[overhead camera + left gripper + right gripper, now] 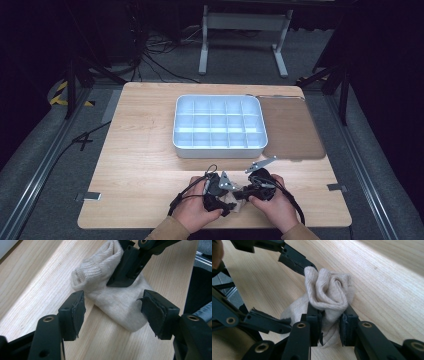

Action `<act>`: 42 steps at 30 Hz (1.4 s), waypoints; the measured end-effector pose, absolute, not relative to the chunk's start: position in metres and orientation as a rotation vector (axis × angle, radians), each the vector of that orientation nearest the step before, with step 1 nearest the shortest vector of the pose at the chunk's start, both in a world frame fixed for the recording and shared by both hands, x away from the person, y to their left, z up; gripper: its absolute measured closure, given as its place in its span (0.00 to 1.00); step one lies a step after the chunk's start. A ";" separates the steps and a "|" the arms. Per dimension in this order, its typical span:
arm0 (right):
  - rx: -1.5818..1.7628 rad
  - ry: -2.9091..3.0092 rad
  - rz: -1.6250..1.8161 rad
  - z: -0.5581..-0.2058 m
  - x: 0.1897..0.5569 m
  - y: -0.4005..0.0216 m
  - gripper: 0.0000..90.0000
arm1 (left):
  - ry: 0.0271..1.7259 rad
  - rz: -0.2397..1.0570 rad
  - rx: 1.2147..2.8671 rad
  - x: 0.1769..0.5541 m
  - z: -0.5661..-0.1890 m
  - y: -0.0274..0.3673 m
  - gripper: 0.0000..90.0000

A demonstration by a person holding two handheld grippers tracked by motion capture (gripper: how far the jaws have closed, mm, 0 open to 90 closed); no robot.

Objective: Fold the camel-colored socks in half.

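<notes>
On the wooden tabletop [145, 150], at the near edge around 6 o'clock in the high view, my two hands meet over a small cream sock [112, 300]. My left gripper [218, 192] sits at the left of the pair, held in my left hand [196, 210]. In the left gripper view its jaws stand well apart, one at 8 o'clock and the other at 4 o'clock of the picture, with the toe end of the sock lying flat on the wood between them. Neither pad presses on the fabric; the right-hand pad is just beside the sock's edge, and I cannot tell whether it brushes it.

Towards 12 o'clock in that same view, the ribbed cuff end of the sock is bunched and lifted, and the black jaws of my other gripper come down onto it from 1 o'clock.

My right gripper [255, 186], in my right hand [275, 207], lies to the right of the left one, nearly touching it. In the right gripper view its jaws are drawn in on the rolled-up cuff of the sock [328, 298], the pads squeezing the fabric from both sides, with the roll bulging above them.

Beyond my hands, at 12 o'clock on the tabletop, stands a white divided tray [219, 149], with a brown mat [292, 130] touching its right side.
</notes>
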State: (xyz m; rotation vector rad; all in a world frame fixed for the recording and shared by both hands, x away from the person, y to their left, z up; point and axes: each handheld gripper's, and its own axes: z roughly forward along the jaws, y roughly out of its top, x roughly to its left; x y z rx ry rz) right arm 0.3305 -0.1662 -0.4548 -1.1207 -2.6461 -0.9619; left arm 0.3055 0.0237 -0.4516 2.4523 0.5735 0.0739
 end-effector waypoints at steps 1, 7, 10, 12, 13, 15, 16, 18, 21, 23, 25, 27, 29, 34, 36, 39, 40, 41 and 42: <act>-1.120 -2.647 -0.963 -0.454 0.330 -0.166 0.82 | 0.569 0.087 2.458 0.306 -0.448 0.027 0.41; -1.099 -2.661 -0.979 -0.448 0.329 -0.166 0.83 | 0.602 0.098 2.443 0.308 -0.436 0.042 0.41; -1.086 -2.674 -0.985 -0.442 0.328 -0.167 0.83 | 0.605 0.116 2.439 0.309 -0.430 0.052 0.40; -1.087 -2.681 -0.995 -0.438 0.329 -0.169 0.83 | 0.625 0.128 2.443 0.309 -0.427 0.062 0.40; -1.085 -2.682 -1.002 -0.436 0.329 -0.169 0.83 | 0.639 0.125 2.439 0.310 -0.426 0.068 0.40; -1.088 -2.691 -1.006 -0.432 0.329 -0.171 0.83 | 0.680 0.124 2.446 0.312 -0.425 0.076 0.40; -1.087 -2.693 -1.014 -0.430 0.329 -0.171 0.82 | 0.708 0.125 2.446 0.313 -0.424 0.080 0.40; -1.086 -2.701 -1.024 -0.426 0.330 -0.172 0.82 | 0.736 0.144 2.436 0.314 -0.424 0.087 0.39; -1.079 -2.712 -1.033 -0.422 0.331 -0.173 0.82 | 0.756 0.150 2.426 0.316 -0.421 0.093 0.39; -1.082 -2.720 -1.034 -0.418 0.332 -0.173 0.82 | 0.775 0.156 2.412 0.318 -0.419 0.097 0.39; -1.091 -2.725 -1.030 -0.413 0.334 -0.174 0.82 | 0.774 0.168 2.410 0.319 -0.418 0.100 0.39; -1.090 -2.734 -1.035 -0.409 0.336 -0.175 0.82 | 0.781 0.163 2.414 0.320 -0.418 0.103 0.38; -1.094 -2.735 -1.039 -0.407 0.336 -0.175 0.82 | 0.781 0.167 2.415 0.320 -0.418 0.104 0.38; -1.116 -2.749 -1.050 -0.396 0.342 -0.178 0.82 | 0.787 0.167 2.415 0.322 -0.417 0.111 0.37; -1.123 -2.753 -1.060 -0.390 0.344 -0.179 0.82 | 0.793 0.171 2.416 0.323 -0.416 0.114 0.37; -1.132 -2.761 -1.068 -0.385 0.346 -0.181 0.82 | 0.798 0.175 2.408 0.324 -0.415 0.117 0.37; -1.139 -2.763 -1.070 -0.383 0.347 -0.183 0.82 | 0.808 0.169 2.402 0.325 -0.415 0.118 0.37; -1.145 -2.769 -1.073 -0.379 0.349 -0.184 0.82 | 0.805 0.181 2.403 0.325 -0.414 0.118 0.37; -1.151 -2.768 -1.079 -0.377 0.350 -0.185 0.82 | 0.804 0.179 2.401 0.326 -0.414 0.119 0.37</act>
